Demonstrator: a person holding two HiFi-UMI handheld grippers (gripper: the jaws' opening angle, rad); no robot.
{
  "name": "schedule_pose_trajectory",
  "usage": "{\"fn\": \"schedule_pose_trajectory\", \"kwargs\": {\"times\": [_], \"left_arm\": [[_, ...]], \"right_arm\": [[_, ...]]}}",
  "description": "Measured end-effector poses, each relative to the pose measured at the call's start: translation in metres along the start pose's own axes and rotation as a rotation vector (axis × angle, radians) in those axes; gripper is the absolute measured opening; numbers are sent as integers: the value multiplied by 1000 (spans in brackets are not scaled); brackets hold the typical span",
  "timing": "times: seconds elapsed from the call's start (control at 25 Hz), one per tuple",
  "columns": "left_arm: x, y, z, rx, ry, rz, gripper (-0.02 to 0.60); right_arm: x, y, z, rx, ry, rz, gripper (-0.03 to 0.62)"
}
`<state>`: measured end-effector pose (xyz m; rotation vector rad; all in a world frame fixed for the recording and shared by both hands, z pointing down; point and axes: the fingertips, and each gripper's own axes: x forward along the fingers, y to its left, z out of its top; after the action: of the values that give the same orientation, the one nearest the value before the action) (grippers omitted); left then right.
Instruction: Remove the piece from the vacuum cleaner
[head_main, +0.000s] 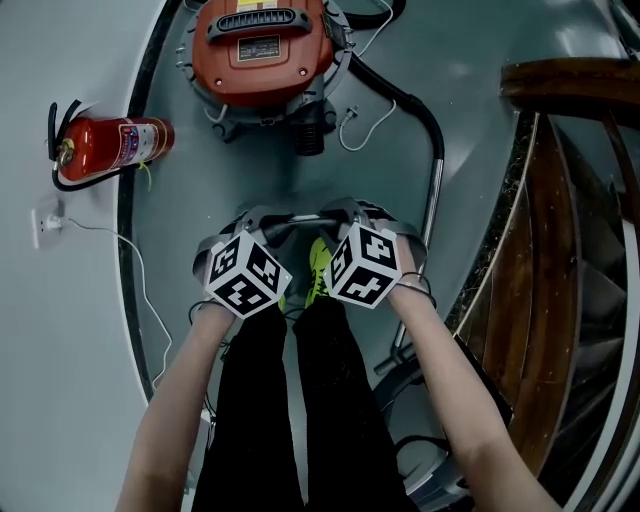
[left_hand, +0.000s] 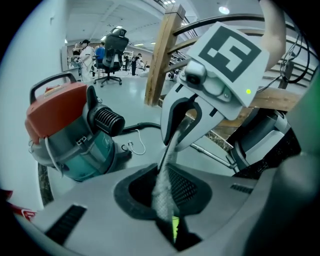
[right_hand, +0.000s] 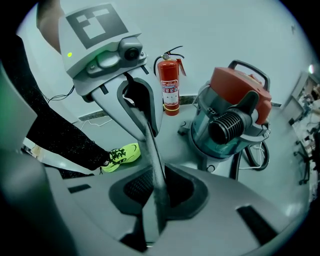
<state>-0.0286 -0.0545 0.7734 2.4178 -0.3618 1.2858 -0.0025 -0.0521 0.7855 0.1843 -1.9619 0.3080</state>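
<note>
A thin grey metal tube (head_main: 300, 217) hangs level between my two grippers, over the person's feet. My left gripper (head_main: 268, 226) is shut on its left end and my right gripper (head_main: 335, 215) on its right end. In the left gripper view the tube (left_hand: 167, 165) runs from my left gripper (left_hand: 167, 212) up into the right gripper (left_hand: 181, 125). The right gripper view shows the tube (right_hand: 152, 155) rising from my right gripper (right_hand: 157, 202) to the left gripper (right_hand: 137, 107). The red and teal vacuum cleaner (head_main: 262, 50) (left_hand: 70, 130) (right_hand: 232, 120) stands on the floor ahead, apart from the tube.
A black hose (head_main: 405, 95) leads from the vacuum to a metal wand (head_main: 432, 205) at the right. A red fire extinguisher (head_main: 110, 148) (right_hand: 169, 85) lies at the left by a wall socket (head_main: 45, 222). A wooden staircase (head_main: 560, 300) fills the right side. Neon shoe (head_main: 318, 265) below the tube.
</note>
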Motion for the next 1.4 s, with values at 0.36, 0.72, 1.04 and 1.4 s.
{"fn": "schedule_pose_trajectory", "kwargs": {"times": [0.36,0.72,1.04,1.4], "left_arm": [[19,-3,-18,-35,9,-21,55],[37,8,-30,-74,2,-35,55],[54,15,-40,-76,12,-60,55],[73,13,-61,-100,48,-102,55]], "right_arm": [[23,7,-11,12,7,32,61],[46,-1,-15,26,27,66,63],[66,-6,-22,46,47,88,63],[90,2,-30,66,84,114,64]]}}
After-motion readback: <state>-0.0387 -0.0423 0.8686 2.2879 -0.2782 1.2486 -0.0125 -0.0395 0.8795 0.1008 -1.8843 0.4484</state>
